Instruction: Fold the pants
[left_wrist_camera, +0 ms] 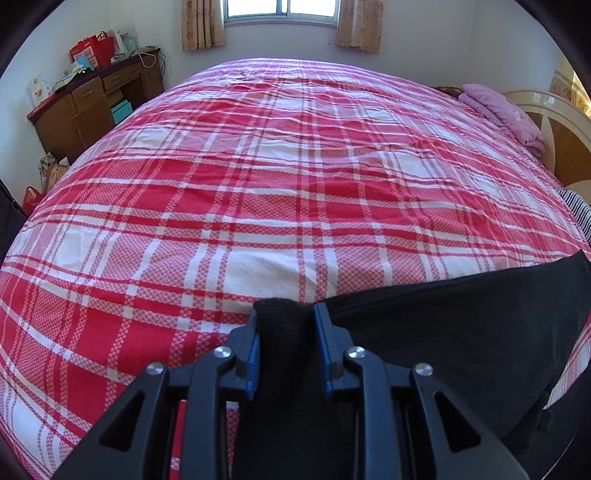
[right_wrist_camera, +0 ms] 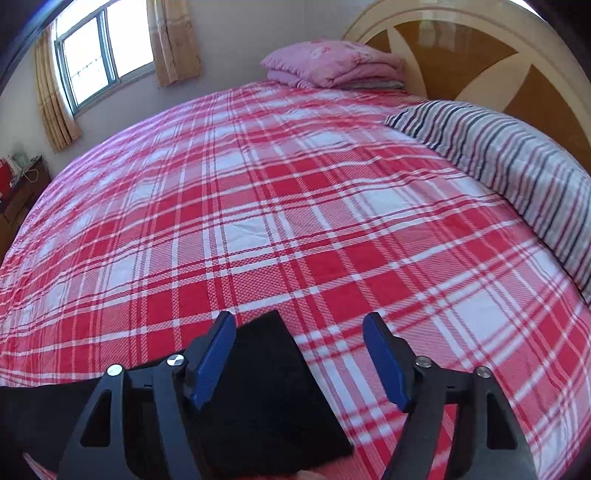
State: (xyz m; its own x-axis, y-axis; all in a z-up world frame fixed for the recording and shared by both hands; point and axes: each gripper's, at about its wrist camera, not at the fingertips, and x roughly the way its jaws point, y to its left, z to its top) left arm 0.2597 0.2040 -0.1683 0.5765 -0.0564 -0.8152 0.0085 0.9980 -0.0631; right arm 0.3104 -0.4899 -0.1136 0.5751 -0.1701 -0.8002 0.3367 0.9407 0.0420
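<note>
Black soft-fabric pants (left_wrist_camera: pixel 461 332) spread on the near edge of a red-and-white plaid bed sheet (left_wrist_camera: pixel 258 192), with a bunched fold rising straight up between the blue-padded fingers (left_wrist_camera: pixel 320 350) of the black left gripper (left_wrist_camera: pixel 284 321). Clenched on that fold, pads pressing it from both sides, the rest of the cloth trailing off to the right of the tool and lying flat on the sheet. In the right wrist view, a pointed corner of the same black pants (right_wrist_camera: pixel 266 369) lying flat on the plaid sheet (right_wrist_camera: pixel 295 221), beneath and just inside the left-hand finger (right_wrist_camera: pixel 214 362) of the black right gripper (right_wrist_camera: pixel 299 325). Released and spread wide, jaws well apart, nothing between the pads, right-hand finger over bare sheet. Ahead and to the right of the right tool, a grey striped pillow (right_wrist_camera: pixel 509 173) against a cream and brown wooden headboard (right_wrist_camera: pixel 480 48). Farther ahead, a folded pink quilt (right_wrist_camera: pixel 328 62) at the head of the bed. Far ahead to the left of the left tool, a brown wooden desk (left_wrist_camera: pixel 92 103) piled with red bags (left_wrist_camera: pixel 92 50); straight ahead, a bright window (left_wrist_camera: pixel 280 9) with beige curtains (left_wrist_camera: pixel 201 24).
</note>
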